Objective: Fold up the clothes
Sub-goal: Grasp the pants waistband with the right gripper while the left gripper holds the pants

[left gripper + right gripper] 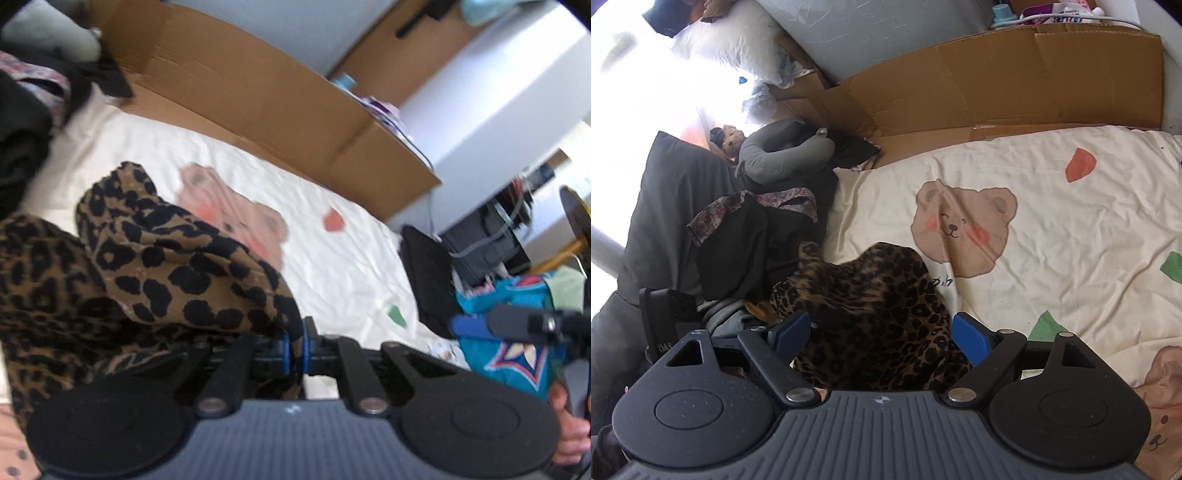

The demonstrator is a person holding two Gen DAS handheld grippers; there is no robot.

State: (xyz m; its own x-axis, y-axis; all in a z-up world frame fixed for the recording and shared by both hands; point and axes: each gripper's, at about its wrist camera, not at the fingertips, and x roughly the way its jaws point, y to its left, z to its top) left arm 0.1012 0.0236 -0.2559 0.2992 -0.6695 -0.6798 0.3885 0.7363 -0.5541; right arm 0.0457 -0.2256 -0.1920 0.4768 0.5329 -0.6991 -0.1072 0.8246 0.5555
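A leopard-print garment [155,273] hangs bunched above the bed, and my left gripper [295,345] is shut on its edge, the blue pads pressed together over the cloth. In the right wrist view the same leopard-print garment [871,317] lies crumpled between the spread blue pads [971,338] of my right gripper [881,334], which is open and not gripping it. My right gripper [517,325] also shows at the right edge of the left wrist view, held by a hand [570,424].
A cream bedsheet [1052,229] with bear prints covers the bed. Flattened cardboard [1015,81] lines the wall side. A pile of dark clothes [750,240] and a grey neck pillow [783,151] lie at the bed's head. A teal garment [517,354] lies at the right.
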